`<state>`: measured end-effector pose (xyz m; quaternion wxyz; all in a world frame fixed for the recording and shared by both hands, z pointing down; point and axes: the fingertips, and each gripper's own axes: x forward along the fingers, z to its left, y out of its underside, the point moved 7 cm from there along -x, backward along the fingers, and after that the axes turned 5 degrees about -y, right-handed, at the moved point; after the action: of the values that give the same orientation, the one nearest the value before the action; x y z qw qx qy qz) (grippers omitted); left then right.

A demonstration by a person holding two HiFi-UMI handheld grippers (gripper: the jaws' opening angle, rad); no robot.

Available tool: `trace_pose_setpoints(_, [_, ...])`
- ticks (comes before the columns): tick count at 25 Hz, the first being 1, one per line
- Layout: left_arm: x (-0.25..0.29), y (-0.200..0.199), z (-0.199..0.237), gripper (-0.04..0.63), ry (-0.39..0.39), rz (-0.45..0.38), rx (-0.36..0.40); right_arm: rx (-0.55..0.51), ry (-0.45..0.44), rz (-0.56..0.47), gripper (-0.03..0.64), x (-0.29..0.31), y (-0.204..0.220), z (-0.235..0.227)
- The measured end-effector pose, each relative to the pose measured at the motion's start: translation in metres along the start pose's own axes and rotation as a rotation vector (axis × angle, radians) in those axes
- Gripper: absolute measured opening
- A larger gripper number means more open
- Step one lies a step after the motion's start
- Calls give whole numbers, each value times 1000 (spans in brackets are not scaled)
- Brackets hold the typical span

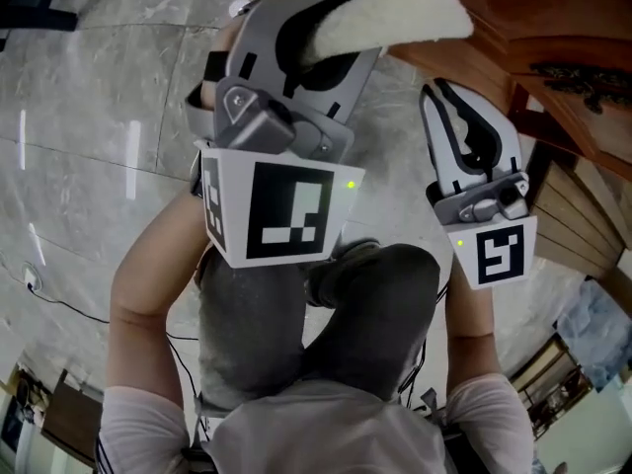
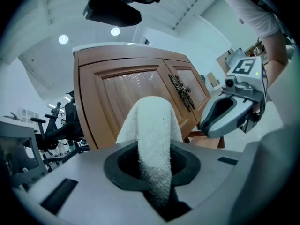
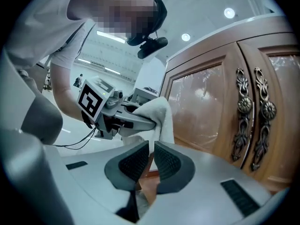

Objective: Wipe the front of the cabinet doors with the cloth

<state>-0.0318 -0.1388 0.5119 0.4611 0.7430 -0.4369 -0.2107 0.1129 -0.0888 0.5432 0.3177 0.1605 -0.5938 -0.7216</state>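
A white terry cloth (image 1: pixel 395 13) (image 2: pixel 152 125) is pinched in my left gripper (image 1: pixel 331 13) (image 2: pixel 154 172), which is shut on it and holds it just in front of the cabinet's left door. The brown wooden cabinet (image 1: pixel 563 38) (image 2: pixel 112 88) (image 3: pixel 201 107) has two panelled doors with dark ornate handles (image 3: pixel 243 107) (image 2: pixel 183 90). My right gripper (image 1: pixel 441 92) (image 3: pixel 151 151) is to the right of the left one. Its ribbed pads (image 3: pixel 168 161) stand almost together with nothing between them. It points at the left door, short of the wood.
Grey marble floor (image 1: pixel 99 117) spreads to the left, with a thin cable (image 1: pixel 59 299) lying on it. The person's knees and a shoe (image 1: pixel 346 265) are below the grippers. An exercise bike (image 2: pixel 51 125) stands left of the cabinet. A blue bundle (image 1: pixel 597 329) lies at the right.
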Motion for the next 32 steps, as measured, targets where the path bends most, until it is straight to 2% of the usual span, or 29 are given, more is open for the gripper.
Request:
trace_pose_setpoints(3, [-24, -10, 13, 92, 4, 70, 8, 43, -40, 58, 58, -4, -30, 4])
trace_pose_setpoints(7, [-62, -40, 38, 92, 3, 144, 11, 100, -61, 81, 58, -5, -80, 13])
trace_pose_setpoints(13, [-110, -122, 93, 92, -6, 197, -6, 125, -112, 77, 58, -7, -191, 36])
trace_pose_setpoints(21, [-141, -218, 155, 92, -27, 239, -1, 163, -136, 63, 58, -19, -301, 31])
trace_pose_setpoints(23, [-149, -241, 172, 92, -32, 247, 12, 173, -144, 63, 58, -21, -325, 33])
trace_pose_setpoints(32, [-166, -321, 221, 92, -41, 302, 63, 343, -158, 18, 58, -34, -408, 33])
